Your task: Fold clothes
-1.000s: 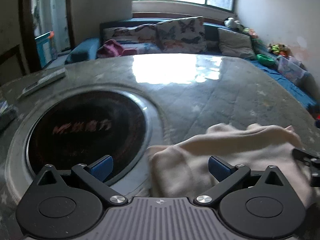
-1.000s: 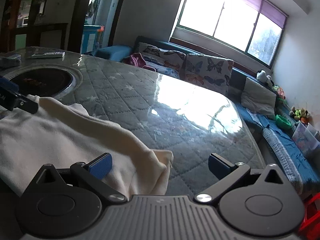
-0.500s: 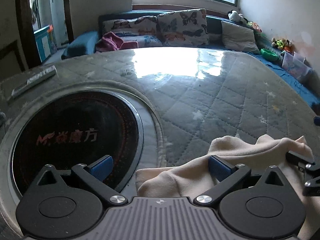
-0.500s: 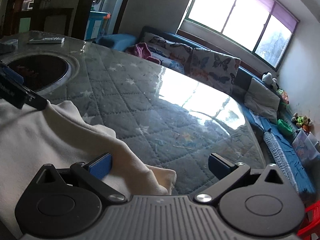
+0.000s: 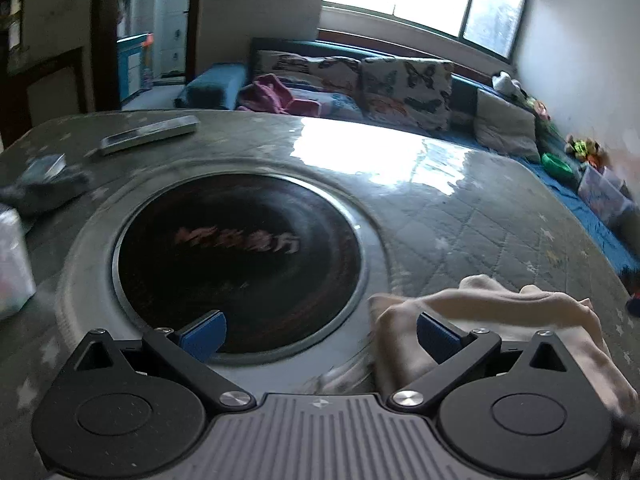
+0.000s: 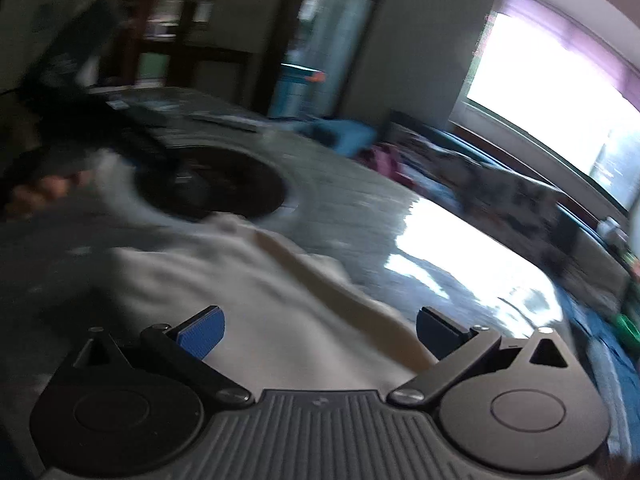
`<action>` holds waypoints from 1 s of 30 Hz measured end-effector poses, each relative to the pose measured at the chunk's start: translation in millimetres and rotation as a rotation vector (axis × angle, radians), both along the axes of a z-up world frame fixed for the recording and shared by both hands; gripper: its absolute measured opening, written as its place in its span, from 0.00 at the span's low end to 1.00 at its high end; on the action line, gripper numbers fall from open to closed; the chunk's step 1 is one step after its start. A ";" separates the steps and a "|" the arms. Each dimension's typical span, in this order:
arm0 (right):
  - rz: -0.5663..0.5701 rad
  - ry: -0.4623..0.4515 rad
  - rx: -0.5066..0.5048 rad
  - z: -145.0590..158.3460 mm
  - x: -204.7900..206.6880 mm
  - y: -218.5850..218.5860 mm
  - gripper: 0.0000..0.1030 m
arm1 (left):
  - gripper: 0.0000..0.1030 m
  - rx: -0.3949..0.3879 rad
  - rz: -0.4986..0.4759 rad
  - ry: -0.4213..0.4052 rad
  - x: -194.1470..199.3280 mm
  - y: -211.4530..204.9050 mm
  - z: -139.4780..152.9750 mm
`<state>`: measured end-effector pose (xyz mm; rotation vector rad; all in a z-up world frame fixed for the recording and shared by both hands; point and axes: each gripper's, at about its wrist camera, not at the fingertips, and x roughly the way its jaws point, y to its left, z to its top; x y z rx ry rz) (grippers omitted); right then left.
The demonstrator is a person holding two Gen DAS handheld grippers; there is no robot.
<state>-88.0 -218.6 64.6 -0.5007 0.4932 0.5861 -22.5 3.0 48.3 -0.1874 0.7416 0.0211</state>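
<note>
The cream garment [image 5: 492, 316] lies rumpled on the quilted table [image 5: 460, 216], just right of the round black cooktop [image 5: 240, 264]. The left gripper [image 5: 318, 334] has its fingers spread, the right-hand blue pad touching the cloth's edge. The right gripper [image 6: 318, 330], in a blurred view, hangs above the garment [image 6: 248, 280], fingers wide apart, gripping nothing.

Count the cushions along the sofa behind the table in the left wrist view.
3, as far as shows: one butterfly cushion at the left, a larger butterfly cushion in the middle, and a plain grey cushion at the right. Others may be hidden behind the pink clothes.
</note>
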 end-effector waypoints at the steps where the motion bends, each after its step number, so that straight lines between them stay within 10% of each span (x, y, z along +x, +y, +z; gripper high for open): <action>1: 0.043 0.003 -0.003 -0.5 -5.9 9.1 1.00 | 1.00 -0.005 0.011 -0.001 -4.7 3.9 -0.2; 14: 0.300 0.120 -0.106 -28.1 -30.2 100.8 0.51 | 1.00 -0.224 0.082 0.029 -27.8 38.0 -10.4; 19: 0.250 0.131 -0.063 -24.6 -23.7 97.6 0.15 | 1.00 -0.331 0.068 0.055 -24.1 37.6 -13.7; 30: 0.158 0.235 0.202 13.6 5.2 52.7 0.08 | 1.00 -0.569 0.063 0.135 -1.6 16.4 -22.8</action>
